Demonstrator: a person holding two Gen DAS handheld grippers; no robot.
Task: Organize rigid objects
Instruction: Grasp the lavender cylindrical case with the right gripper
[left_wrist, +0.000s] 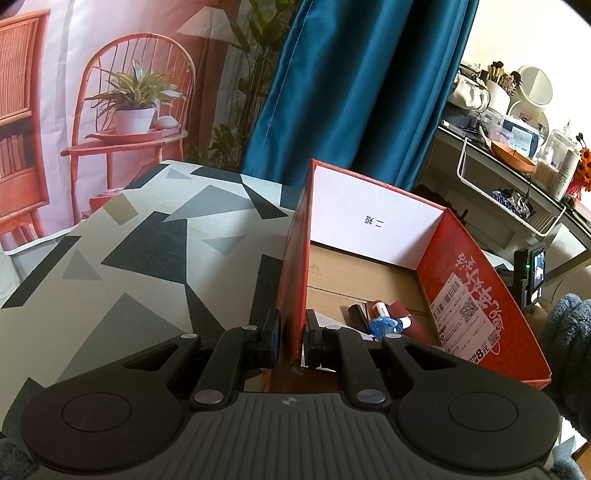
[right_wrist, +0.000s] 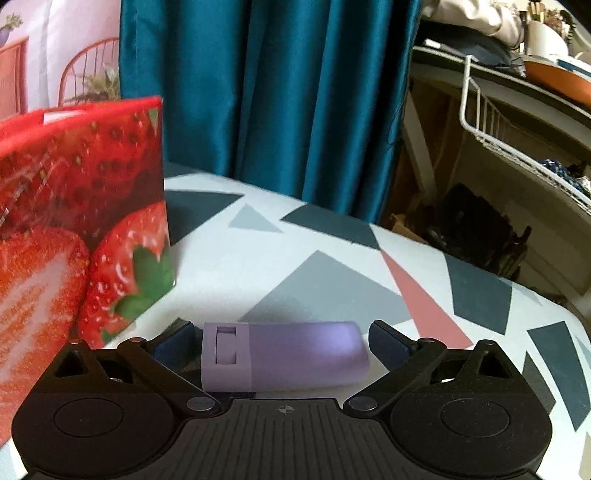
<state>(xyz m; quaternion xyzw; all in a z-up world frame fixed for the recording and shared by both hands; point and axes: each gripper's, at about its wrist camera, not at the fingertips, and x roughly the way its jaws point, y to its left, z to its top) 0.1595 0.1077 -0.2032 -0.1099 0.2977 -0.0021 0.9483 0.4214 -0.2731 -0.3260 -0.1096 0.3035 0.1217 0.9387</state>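
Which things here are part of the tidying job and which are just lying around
Part of the job:
- red box, its wall clamped by the left gripper
- small items in the box
- purple case lying between the open jaws of the right gripper

Just lying about:
- blue curtain
- patterned cloth
- wire basket
- round mirror

A home bedroom: cluttered vanity shelf (left_wrist: 517, 155) with makeup mirror (left_wrist: 535, 86), teal curtain (left_wrist: 354, 92).
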